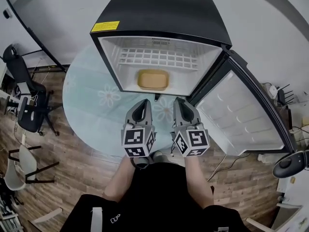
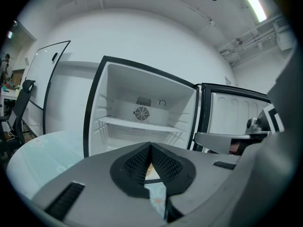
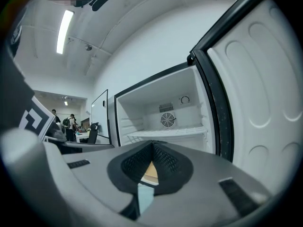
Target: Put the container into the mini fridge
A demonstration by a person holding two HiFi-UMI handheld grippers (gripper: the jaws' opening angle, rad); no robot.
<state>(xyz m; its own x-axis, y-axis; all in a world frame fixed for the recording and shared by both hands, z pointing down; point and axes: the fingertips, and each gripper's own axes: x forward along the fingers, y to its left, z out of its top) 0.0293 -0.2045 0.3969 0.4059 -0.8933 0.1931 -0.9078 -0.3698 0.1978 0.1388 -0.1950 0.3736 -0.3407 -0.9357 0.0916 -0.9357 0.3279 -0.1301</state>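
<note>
Container [image 1: 153, 79]: lies on fridge [image 1: 159, 18] floor, long axis crosswise, straight ahead of left gripper [image 1: 143, 103] and right gripper [image 1: 179, 101], left slightly nearer. Both jaws closed, holding nothing. Door [image 1: 241, 115] wide open.

The head camera sits above the person and looks steeply down on the mini fridge [image 1: 164, 13], which stands toward the far edge of the round table [image 1: 87, 91]. It takes in the black top, the open cavity and the door [image 1: 241, 115] swung out to the right. The left gripper [image 1: 144, 103] and right gripper [image 1: 179, 101] hang above the table's near edge. Each carries a camera looking forward and slightly upward along its jaws, close to the fridge's open front. The left one faces the cavity squarely; the right one sits hard by the door's lining. All three share the shelf [image 1: 157, 58]; both gripper views also catch the fan [image 2: 141, 112].
</note>
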